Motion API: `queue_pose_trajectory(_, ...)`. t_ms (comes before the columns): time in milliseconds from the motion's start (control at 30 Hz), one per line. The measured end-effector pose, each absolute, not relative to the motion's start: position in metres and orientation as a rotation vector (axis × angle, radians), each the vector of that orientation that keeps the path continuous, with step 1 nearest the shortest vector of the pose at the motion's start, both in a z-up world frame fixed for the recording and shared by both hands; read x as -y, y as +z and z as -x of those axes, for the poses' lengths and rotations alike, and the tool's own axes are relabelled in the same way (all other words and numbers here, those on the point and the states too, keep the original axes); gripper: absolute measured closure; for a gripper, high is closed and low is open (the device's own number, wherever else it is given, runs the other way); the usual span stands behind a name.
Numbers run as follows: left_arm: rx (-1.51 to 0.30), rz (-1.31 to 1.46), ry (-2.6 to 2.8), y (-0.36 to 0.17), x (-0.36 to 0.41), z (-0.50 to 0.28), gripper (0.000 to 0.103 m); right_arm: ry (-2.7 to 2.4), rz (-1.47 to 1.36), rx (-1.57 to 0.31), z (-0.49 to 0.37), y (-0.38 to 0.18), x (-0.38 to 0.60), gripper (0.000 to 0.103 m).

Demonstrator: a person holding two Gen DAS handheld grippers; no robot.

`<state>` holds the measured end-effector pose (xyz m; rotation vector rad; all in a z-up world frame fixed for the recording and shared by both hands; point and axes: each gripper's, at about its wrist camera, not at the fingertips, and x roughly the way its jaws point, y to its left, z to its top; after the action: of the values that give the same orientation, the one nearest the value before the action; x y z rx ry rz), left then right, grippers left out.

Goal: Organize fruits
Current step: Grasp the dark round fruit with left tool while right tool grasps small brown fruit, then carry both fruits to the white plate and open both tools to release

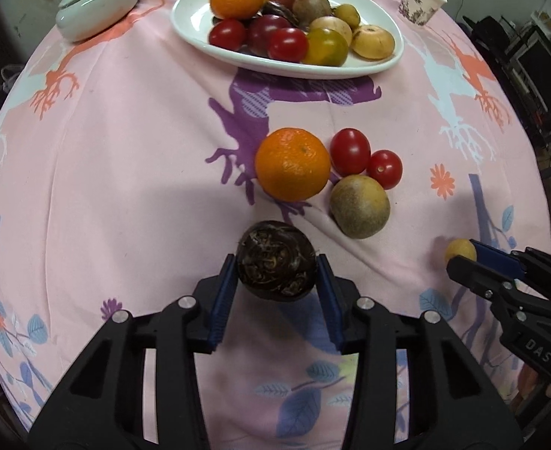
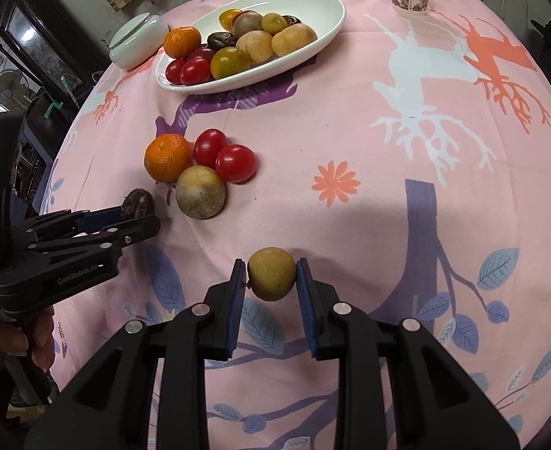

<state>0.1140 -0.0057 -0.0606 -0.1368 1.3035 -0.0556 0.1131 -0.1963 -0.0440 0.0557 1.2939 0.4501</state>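
My left gripper (image 1: 277, 268) is shut on a dark brown water chestnut (image 1: 277, 262), held just above the pink cloth; it also shows in the right wrist view (image 2: 137, 204). My right gripper (image 2: 271, 279) is shut on a small yellow-brown fruit (image 2: 271, 273), which also shows in the left wrist view (image 1: 460, 250). Between them and the plate lie an orange (image 1: 292, 165), two red tomatoes (image 1: 350, 151) and a brownish round fruit (image 1: 360, 206). The white oval plate (image 1: 196, 18) at the far side holds several fruits.
A white lidded ceramic jar (image 1: 97, 5) stands at the far left of the table. A paper cup (image 1: 421, 2) stands at the far right. The pink patterned tablecloth (image 1: 125, 168) covers the round table, whose edges fall away on both sides.
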Motion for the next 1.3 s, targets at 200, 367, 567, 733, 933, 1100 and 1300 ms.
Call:
queue_pose_trajectory(200,-1.273,0.187,-0.064,-0.038,-0.001,-0.103,0.06,0.461,-0.083,-1.266,-0.117,-0.028,0.198,0.075)
queue_pose_trajectory(367,-1.209,0.171,-0.083,-0.006,-0.003,-0.107,0.06,0.479,-0.108,-1.203,-0.131,-0.001,0.199,0.075)
queue_pose_trajectory(567,-1.14,0.165,-0.114,0.027,0.0,-0.134,0.06,0.504,-0.122,-1.118,-0.16,0.031,0.193,0.075)
queue_pose_trajectory(733,-1.111,0.165,-0.136,0.037,0.004,-0.169,0.06,0.526,-0.142,-1.066,-0.193,0.048,0.185,0.075)
queue_pose_trajectory(933,-1.108,0.197,-0.15,0.027,0.009,-0.217,0.06,0.525,-0.173,-1.05,-0.237,0.043,0.179,0.075)
queue_pose_trajectory(1100,-1.143,0.19,-0.158,0.005,0.017,-0.246,0.06,0.512,-0.189,-1.068,-0.27,0.025,0.176,0.075)
queue_pose_trajectory(1300,-1.158,0.203,-0.151,-0.013,0.016,-0.27,0.06,0.511,-0.187,-1.097,-0.3,0.001,0.167,0.075)
